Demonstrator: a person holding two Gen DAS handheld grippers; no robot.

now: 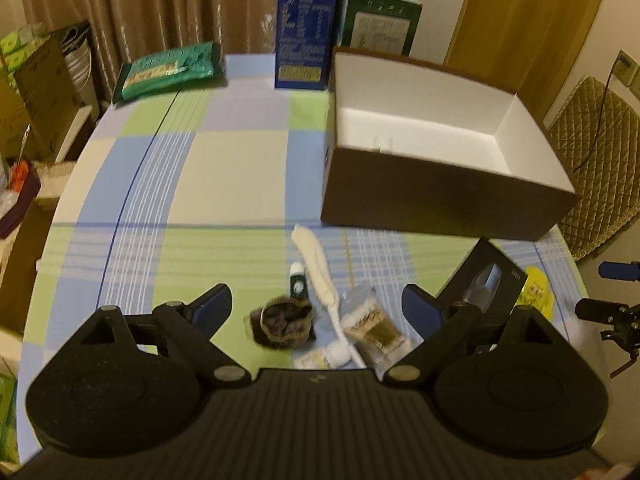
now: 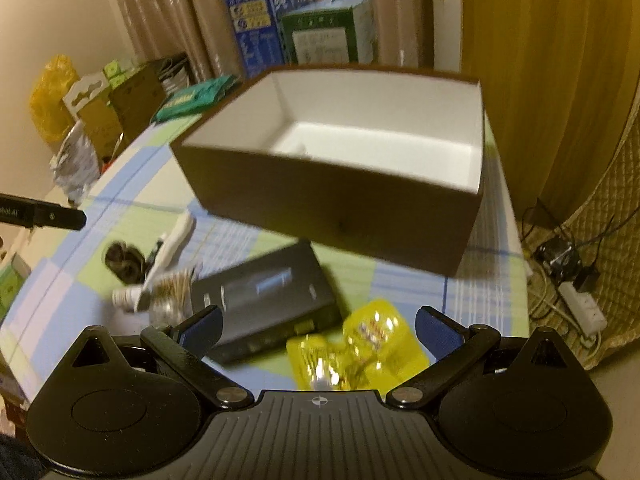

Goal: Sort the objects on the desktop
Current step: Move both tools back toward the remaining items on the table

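My left gripper (image 1: pixel 318 306) is open above a heap on the checked tablecloth: a dark hair tie (image 1: pixel 282 322), a small green-capped bottle (image 1: pixel 298 282), a white brush-like stick (image 1: pixel 320 276) and a pack of cotton swabs (image 1: pixel 374 326). A black flat box (image 1: pixel 486 280) lies to the right of them. My right gripper (image 2: pixel 318 330) is open over a yellow packet (image 2: pixel 360 350), with the black flat box (image 2: pixel 266 294) just left of it. The brown box (image 2: pixel 332 200) with a white inside stands beyond, holding nothing that I can see.
A tall blue carton (image 1: pixel 306 24) and a green carton (image 1: pixel 378 20) stand at the table's far edge, a green pack (image 1: pixel 170 68) at far left. Cardboard boxes (image 2: pixel 116 108) crowd the left side. A quilted chair (image 1: pixel 596 152) and power strip (image 2: pixel 582 310) are at the right.
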